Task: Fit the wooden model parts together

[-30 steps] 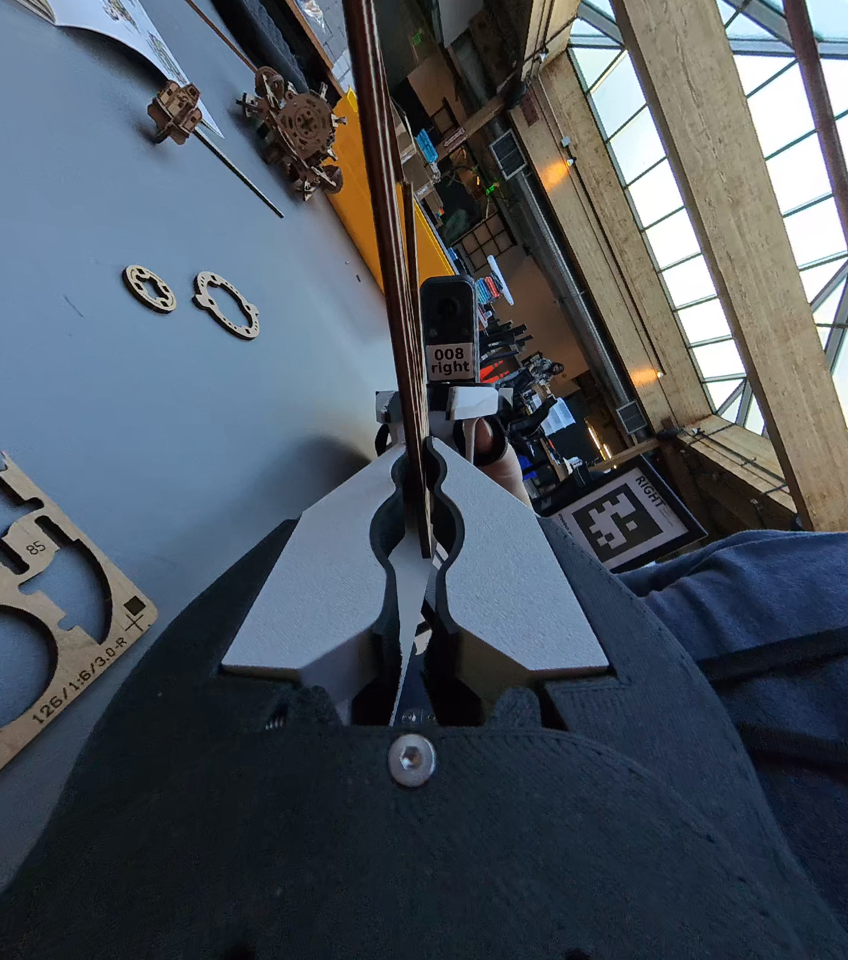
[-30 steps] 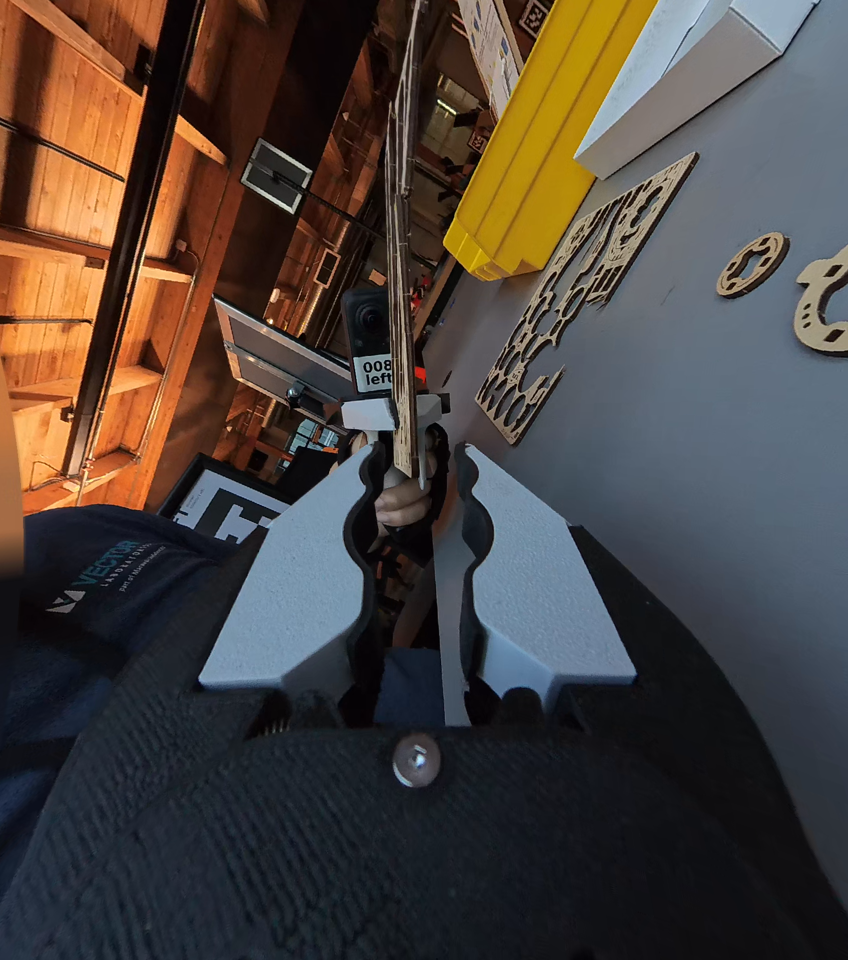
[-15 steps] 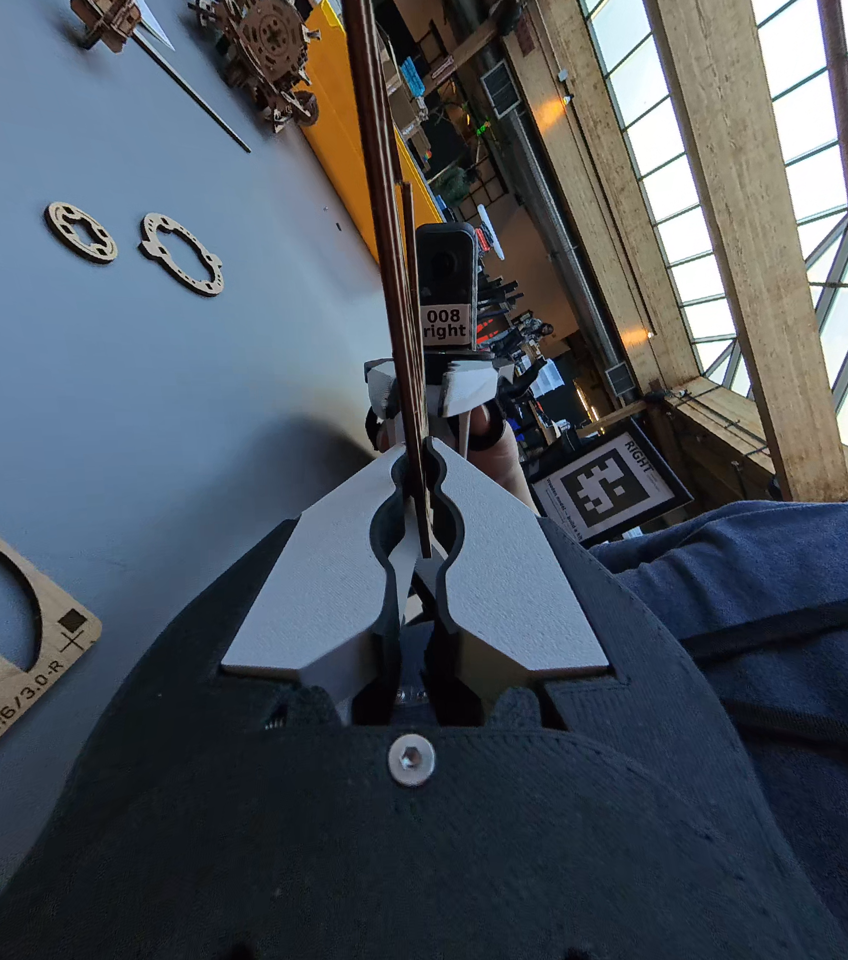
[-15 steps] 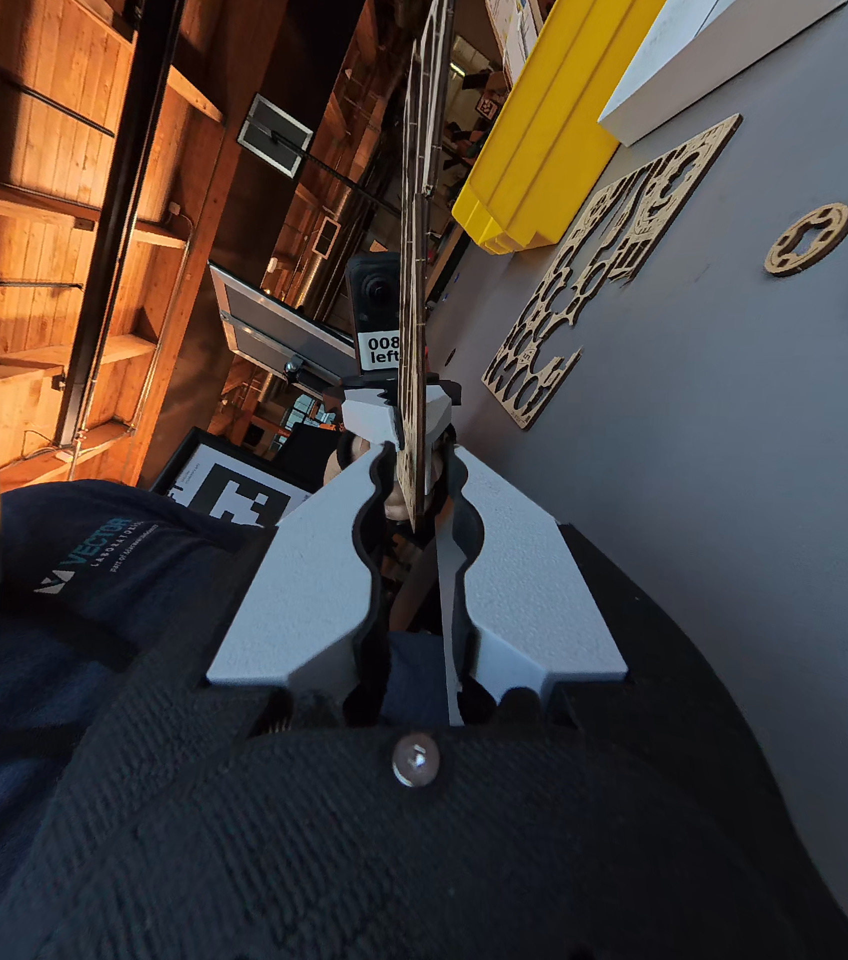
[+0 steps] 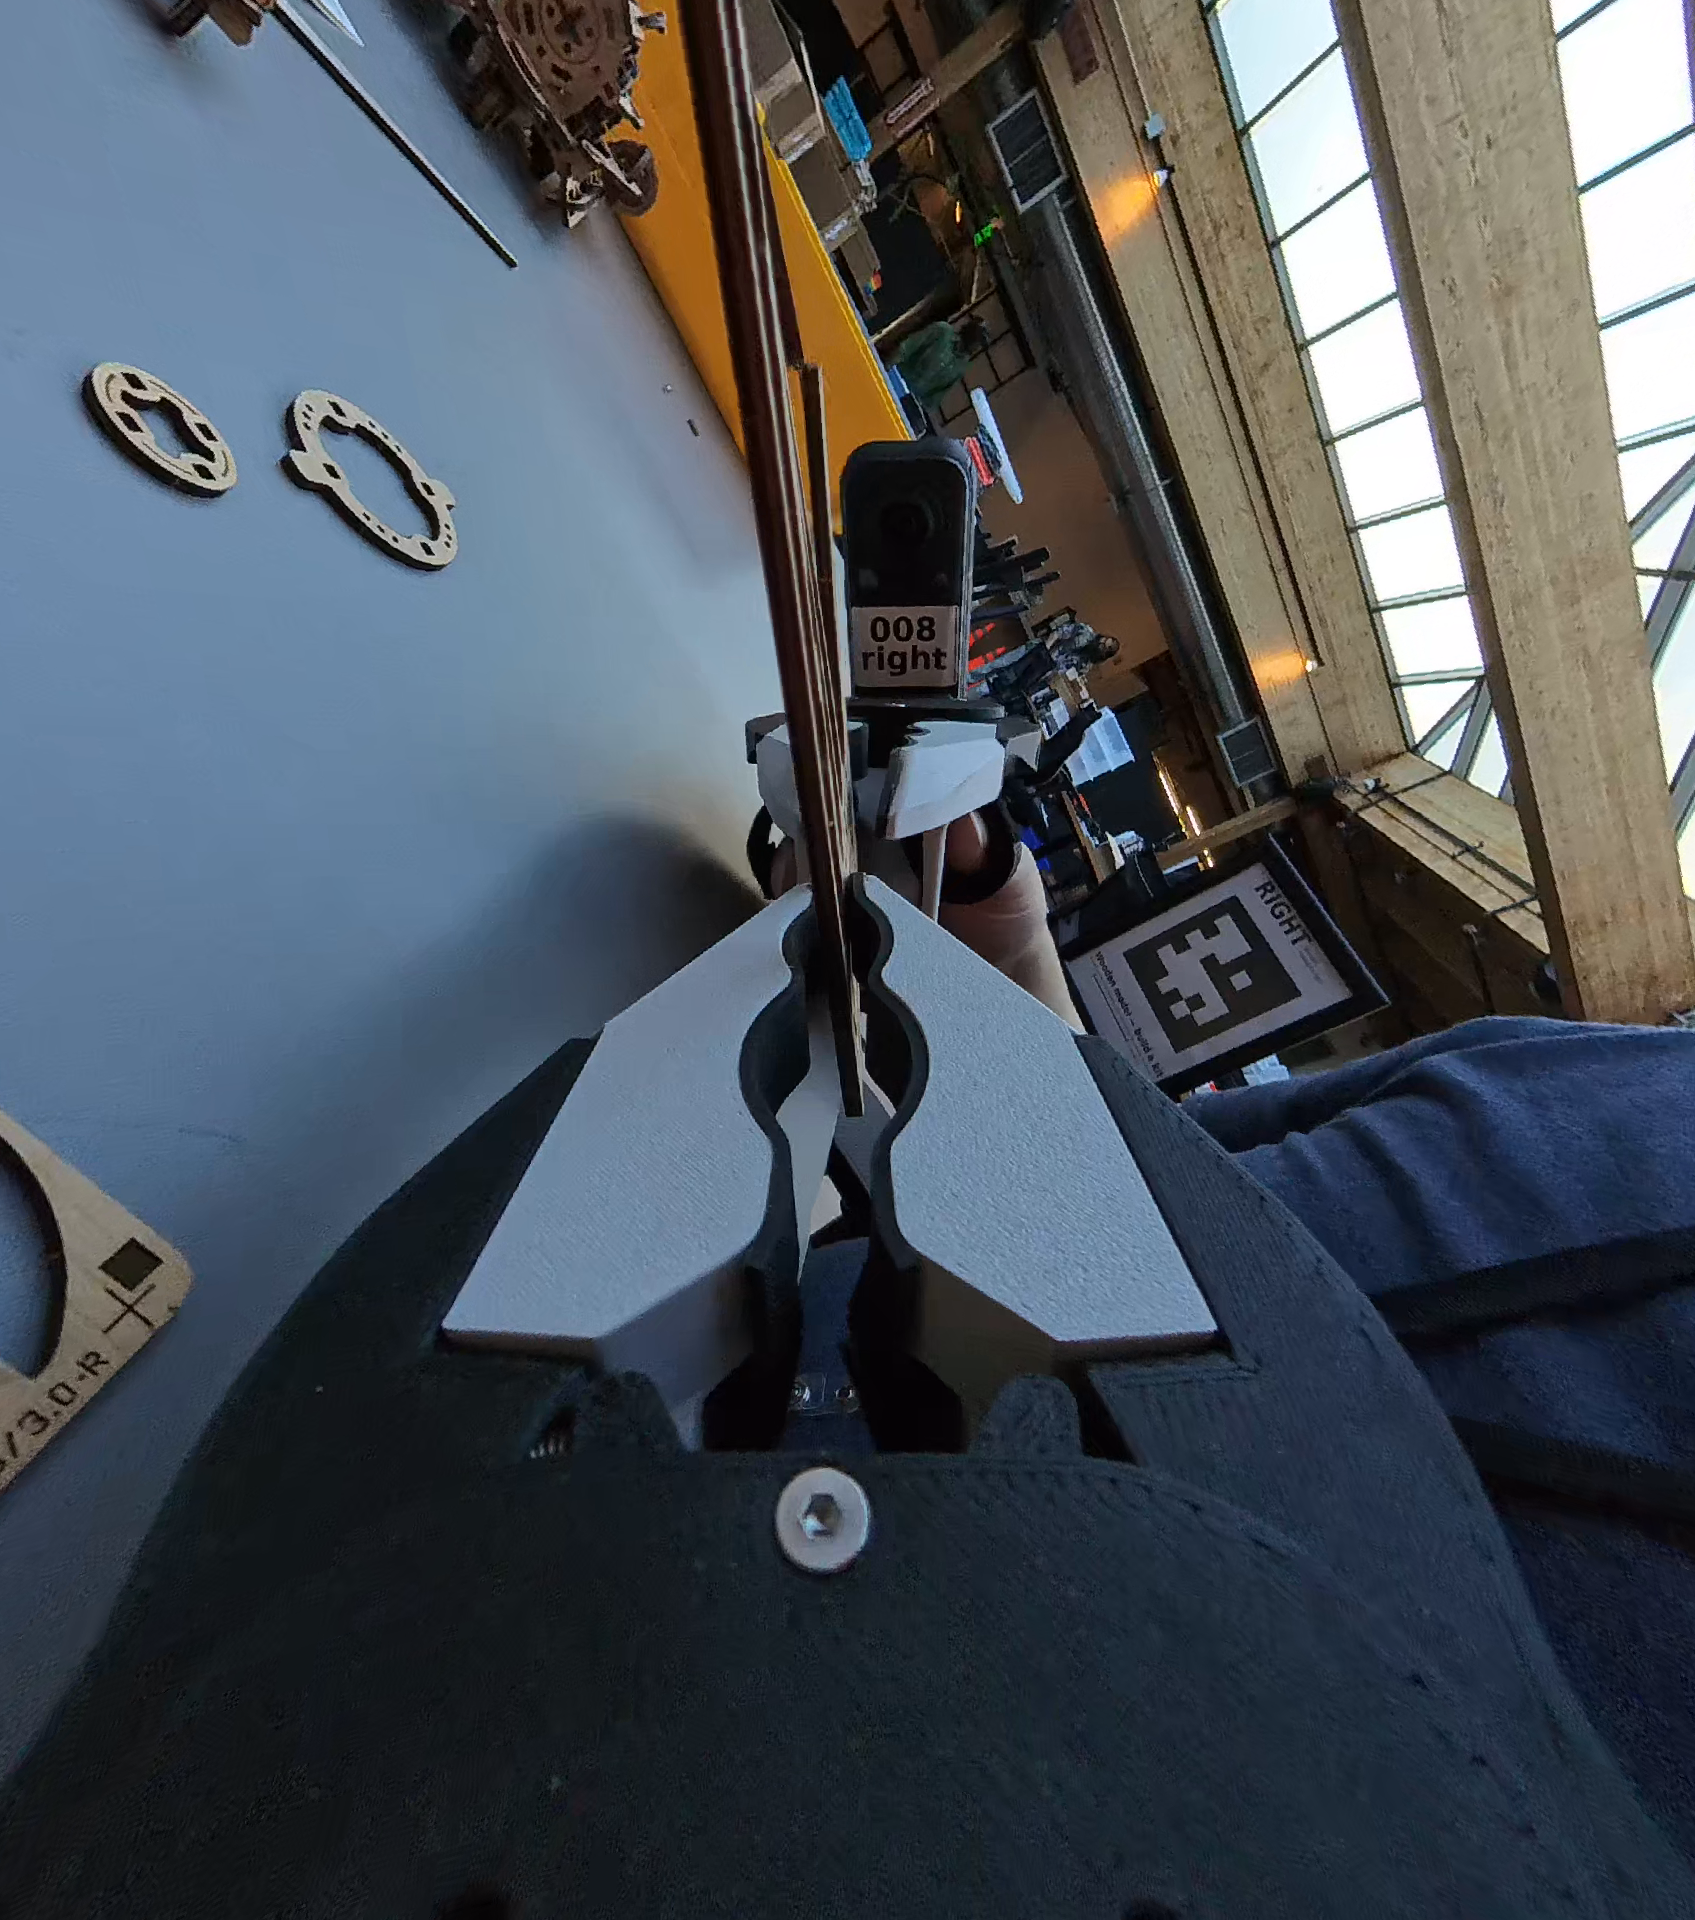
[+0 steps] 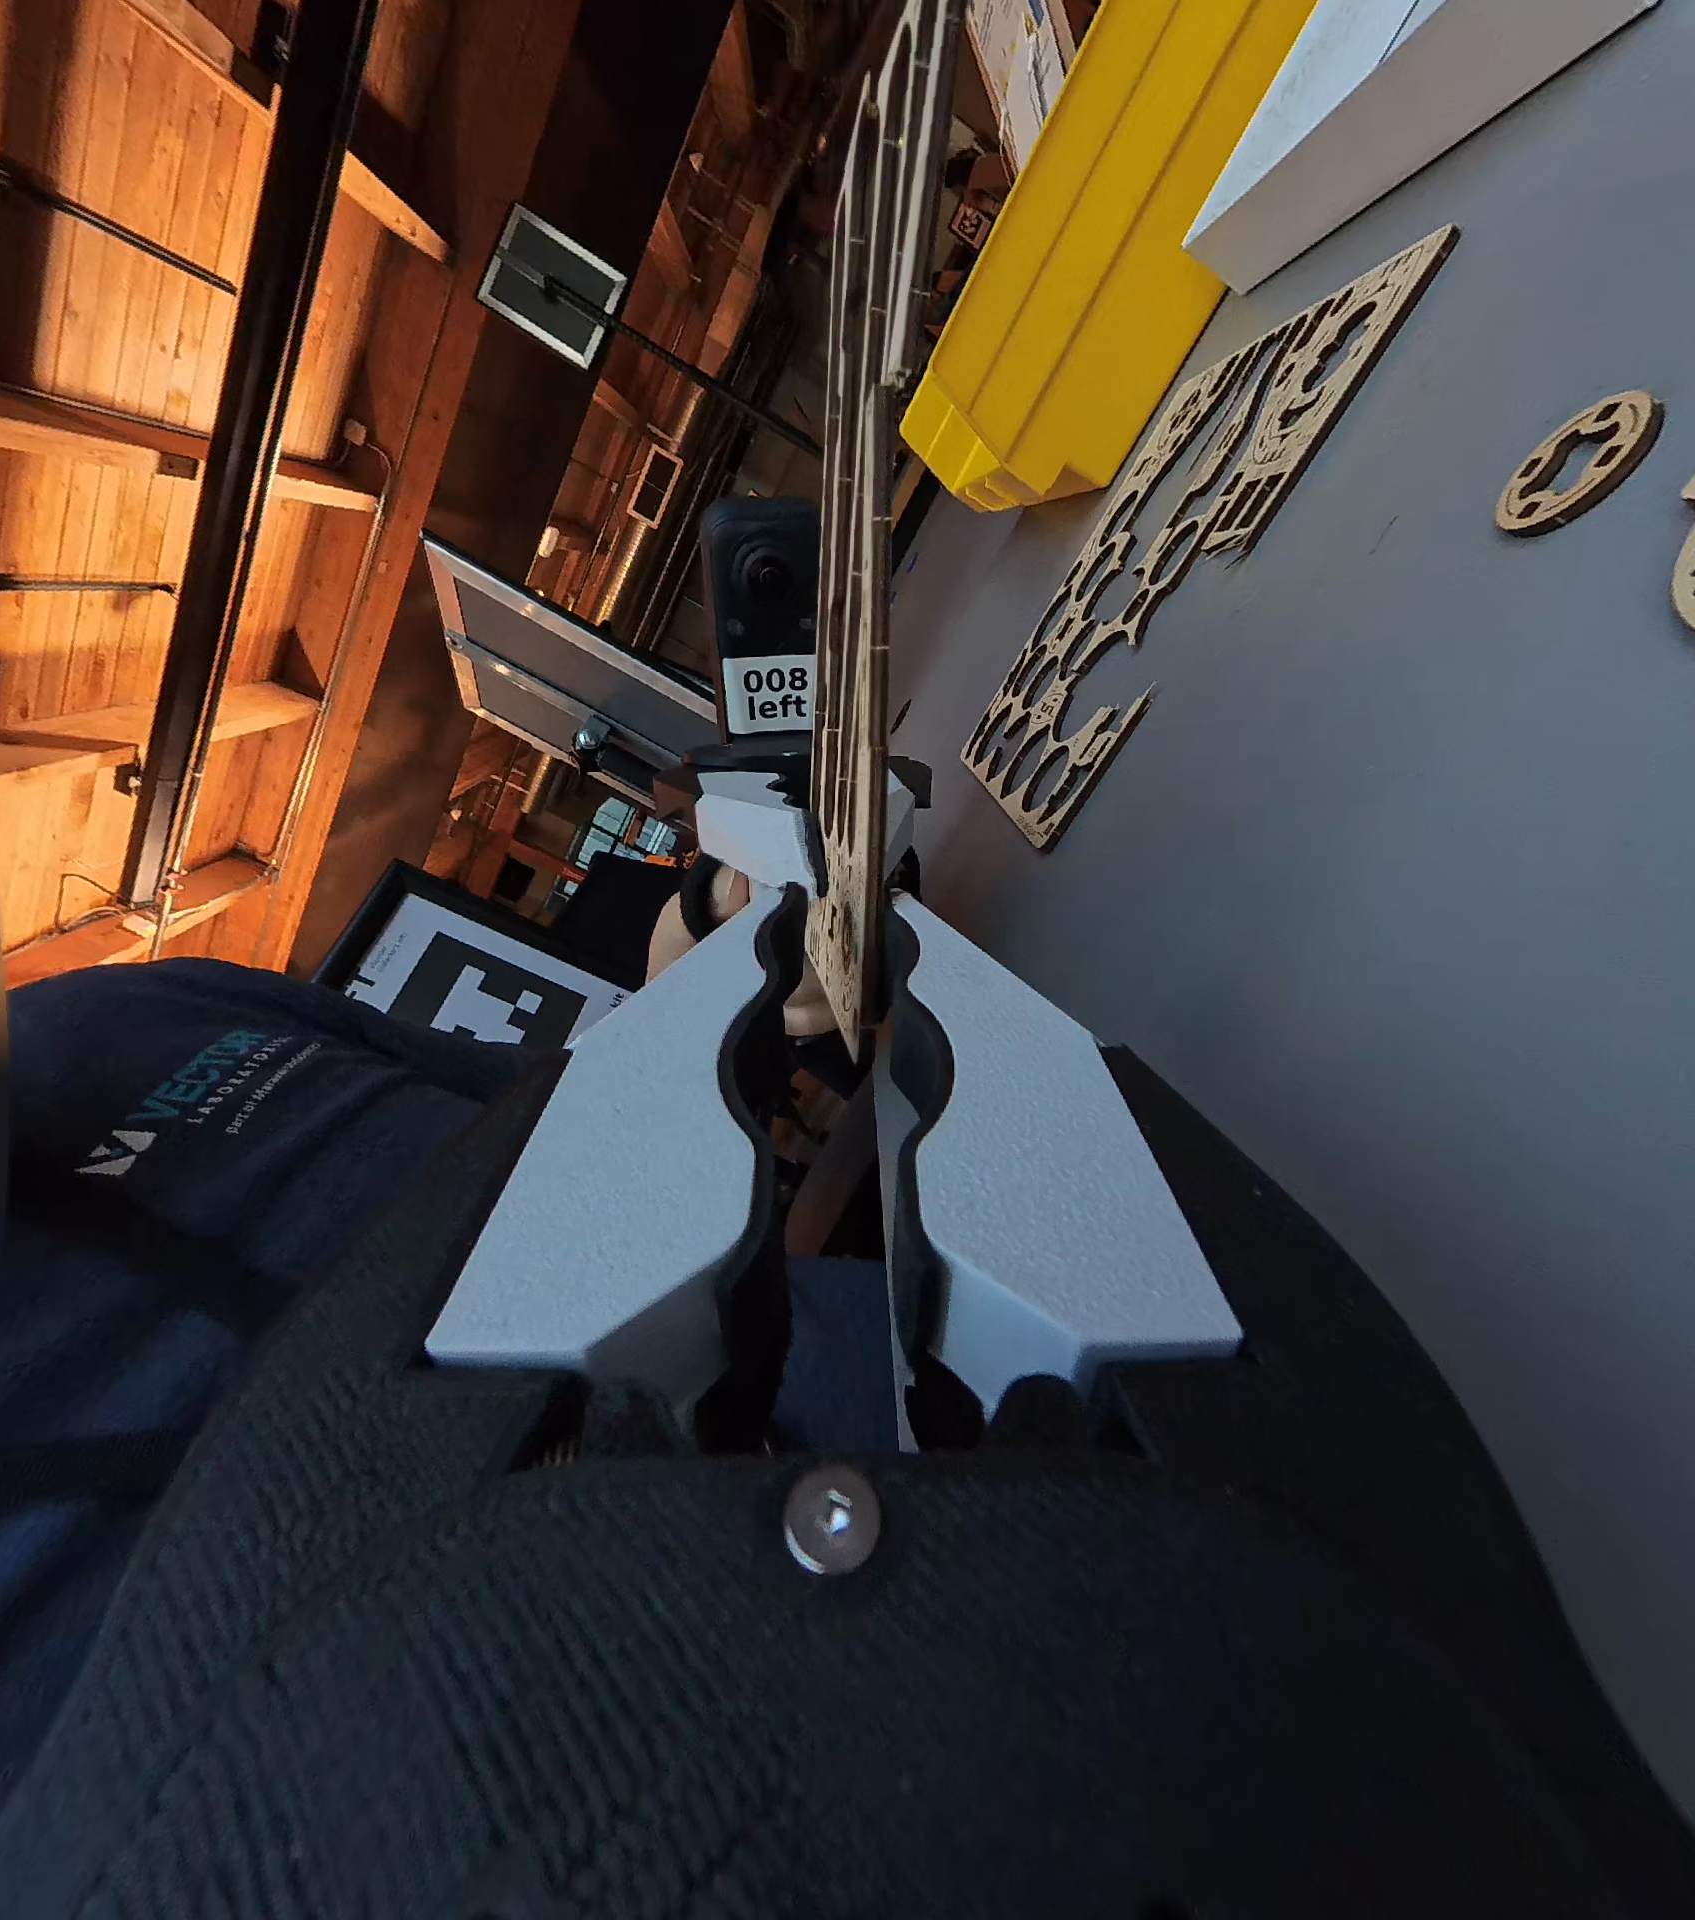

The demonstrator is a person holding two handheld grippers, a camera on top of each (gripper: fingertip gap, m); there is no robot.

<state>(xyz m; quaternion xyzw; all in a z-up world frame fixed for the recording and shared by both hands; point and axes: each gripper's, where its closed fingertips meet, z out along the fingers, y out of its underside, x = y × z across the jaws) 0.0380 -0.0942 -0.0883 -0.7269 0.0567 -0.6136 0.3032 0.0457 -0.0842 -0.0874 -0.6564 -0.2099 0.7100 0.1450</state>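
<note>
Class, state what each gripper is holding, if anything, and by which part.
The left gripper clamps the thin wooden sheet by its near edge; the right gripper stands around its opposite edge, not visibly clamped.

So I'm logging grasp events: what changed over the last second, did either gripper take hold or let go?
The right gripper moved in around the free end of the wooden parts sheet, its fingers narrowed but with a gap on one side. The left gripper stays shut on the sheet's other end. The two wooden rings stay on the grey table.
</note>
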